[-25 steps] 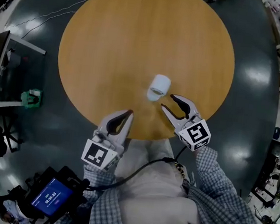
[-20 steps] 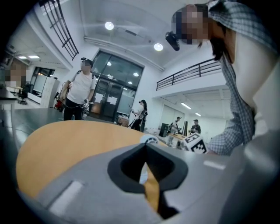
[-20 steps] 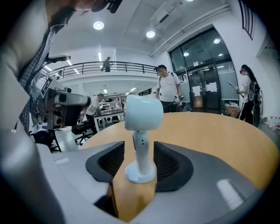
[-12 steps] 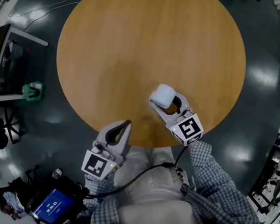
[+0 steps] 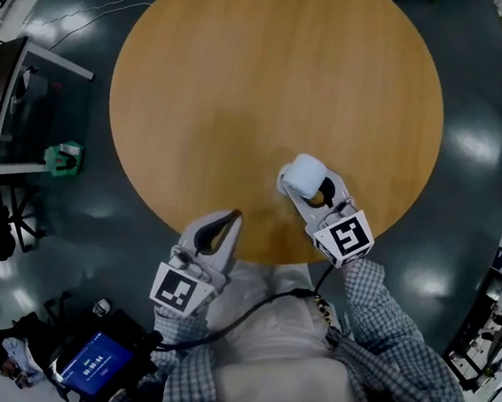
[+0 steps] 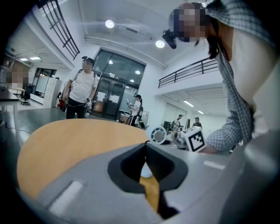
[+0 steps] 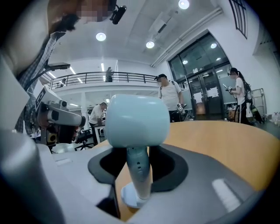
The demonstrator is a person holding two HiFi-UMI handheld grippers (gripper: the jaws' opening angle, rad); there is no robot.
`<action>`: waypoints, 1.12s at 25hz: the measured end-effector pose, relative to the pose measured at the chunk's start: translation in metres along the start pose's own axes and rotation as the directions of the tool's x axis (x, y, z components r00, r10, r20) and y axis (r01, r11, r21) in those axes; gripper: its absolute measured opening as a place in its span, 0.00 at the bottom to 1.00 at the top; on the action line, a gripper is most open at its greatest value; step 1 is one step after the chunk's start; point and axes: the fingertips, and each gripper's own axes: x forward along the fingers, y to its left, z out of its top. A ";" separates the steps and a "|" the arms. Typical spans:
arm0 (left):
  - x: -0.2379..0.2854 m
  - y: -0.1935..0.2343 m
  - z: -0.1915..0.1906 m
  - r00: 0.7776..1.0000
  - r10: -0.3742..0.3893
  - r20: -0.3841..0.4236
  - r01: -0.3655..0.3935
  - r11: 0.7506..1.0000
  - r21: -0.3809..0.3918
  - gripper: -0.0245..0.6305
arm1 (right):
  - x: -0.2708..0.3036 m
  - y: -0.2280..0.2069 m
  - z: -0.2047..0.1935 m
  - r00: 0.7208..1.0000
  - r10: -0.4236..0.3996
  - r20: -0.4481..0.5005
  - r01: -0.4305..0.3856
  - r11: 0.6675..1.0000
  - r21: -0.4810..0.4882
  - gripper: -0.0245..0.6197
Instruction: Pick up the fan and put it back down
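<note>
While the left gripper (image 5: pixel 232 215) is held idle at the near edge of the table (image 5: pixel 246 79), its fingers closed together on nothing, the work is left to the right gripper (image 5: pixel 306 182) just beyond it. Its 2 fingers (image 7: pixel 169 168) have just been closing, and they are seen pressed on the thin stem (image 7: pixel 139 168) of the fan (image 7: pixel 137 120), 1 on each side. The fan is stood upright on the near right part of the table, and its small round base (image 7: pixel 130 197) appears to be resting on the wood.

The step in hand is judged to be the securing of the grasp before the lift. Because the stem is smooth and rounded and the bulky head is carried above the grip, a swing or slip is to be expected if the hold is loose. The squeeze should therefore be firmed before any rise is begun. The fan is best raised straight up, with the gripper kept near level so that the head is not tipped. For the return, the base should be brought down flat, and the open wood farther out is not needed.
</note>
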 end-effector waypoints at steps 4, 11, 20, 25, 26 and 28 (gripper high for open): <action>0.006 0.000 0.009 0.999 -0.017 0.029 0.016 0.999 0.036 0.04 | -0.010 -0.003 0.017 1.000 -0.018 0.014 0.018 1.000 -0.015 0.28; 0.021 -0.008 0.037 0.995 -0.049 0.082 0.040 0.994 0.102 0.04 | -0.034 -0.014 0.050 0.997 -0.061 0.055 0.063 0.998 -0.018 0.28; 0.033 -0.015 0.081 0.978 -0.100 0.184 0.067 0.982 0.177 0.04 | -0.050 -0.014 0.088 0.990 -0.100 0.104 0.102 0.995 -0.014 0.28; 0.035 -0.014 0.085 0.976 -0.103 0.191 0.068 0.981 0.180 0.04 | -0.054 -0.013 0.098 0.983 -0.126 0.132 0.131 0.991 -0.028 0.28; 0.038 -0.013 0.085 0.976 -0.105 0.188 0.070 0.981 0.183 0.04 | -0.054 -0.016 0.098 0.983 -0.129 0.134 0.134 0.990 -0.029 0.28; 0.042 -0.012 0.085 0.974 -0.117 0.194 0.082 0.980 0.181 0.04 | -0.052 -0.020 0.098 0.983 -0.128 0.134 0.134 0.990 -0.035 0.28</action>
